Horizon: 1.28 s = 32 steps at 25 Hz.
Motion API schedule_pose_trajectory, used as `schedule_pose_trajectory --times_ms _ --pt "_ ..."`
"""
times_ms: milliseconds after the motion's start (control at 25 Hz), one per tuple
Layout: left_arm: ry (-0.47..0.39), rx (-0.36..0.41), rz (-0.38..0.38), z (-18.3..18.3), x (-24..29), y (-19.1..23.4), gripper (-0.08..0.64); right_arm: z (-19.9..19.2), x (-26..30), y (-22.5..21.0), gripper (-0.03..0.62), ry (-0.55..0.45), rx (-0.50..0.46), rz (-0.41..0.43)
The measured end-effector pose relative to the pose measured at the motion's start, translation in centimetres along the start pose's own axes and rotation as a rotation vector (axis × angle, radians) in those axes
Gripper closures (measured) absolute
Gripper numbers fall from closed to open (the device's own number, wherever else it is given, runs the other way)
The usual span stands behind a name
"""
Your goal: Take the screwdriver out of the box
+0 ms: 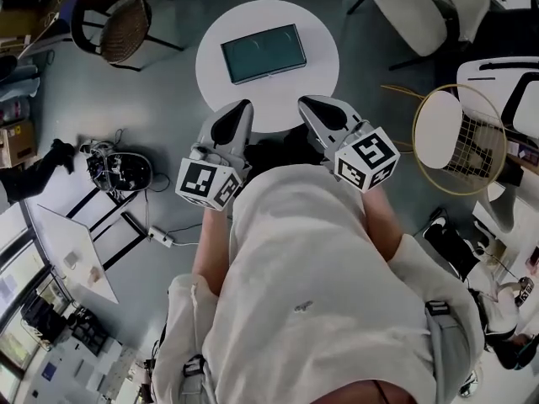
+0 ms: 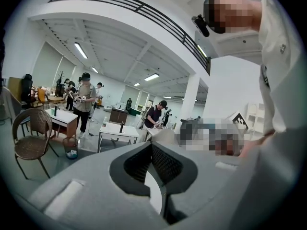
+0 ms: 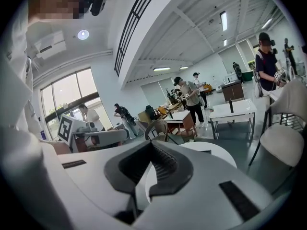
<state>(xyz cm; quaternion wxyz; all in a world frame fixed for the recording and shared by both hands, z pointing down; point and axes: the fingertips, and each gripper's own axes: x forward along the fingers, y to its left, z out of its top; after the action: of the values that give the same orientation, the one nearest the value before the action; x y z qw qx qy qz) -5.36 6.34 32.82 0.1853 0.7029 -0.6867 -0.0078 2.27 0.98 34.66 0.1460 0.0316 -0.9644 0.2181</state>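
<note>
A flat dark green box lies shut on the round white table in the head view. No screwdriver shows anywhere. Both grippers are held close to the person's body at the table's near edge, pointing toward the table and short of the box. My left gripper has its jaws together with nothing between them, as the left gripper view also shows. My right gripper is shut and empty as well, and its own view looks over the white tabletop.
A wicker chair stands at the far left of the table and a white chair at the far right. A wire-frame seat is on the right. Dark equipment and a cable with a plug strip lie on the floor at the left. Other people stand at desks in the distance.
</note>
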Motion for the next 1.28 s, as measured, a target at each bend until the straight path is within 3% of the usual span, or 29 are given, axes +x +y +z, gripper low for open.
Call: schedule_pose_trajectory --times_ms 240,400,840,1280 --pt "0.035 -0.029 0.043 -0.7 0.3 1.5 0.549 -0.9 0.8 -1.2 0.584 0.028 0.033 0.018" --pt "0.060 -0.042 0.031 -1.5 0.5 2.0 0.549 -1.6 1.5 -1.5 0.585 0.034 0.050 0.006" --pt "0.120 -0.020 -0.095 -1.3 4.7 4.7 0.549 -1.3 2.9 -3.3 0.572 0.026 0.090 -0.098" --pt "0.250 0.024 -0.238 -2.9 9.7 8.7 0.549 -3.7 6.2 -4.9 0.548 0.085 0.150 -0.204"
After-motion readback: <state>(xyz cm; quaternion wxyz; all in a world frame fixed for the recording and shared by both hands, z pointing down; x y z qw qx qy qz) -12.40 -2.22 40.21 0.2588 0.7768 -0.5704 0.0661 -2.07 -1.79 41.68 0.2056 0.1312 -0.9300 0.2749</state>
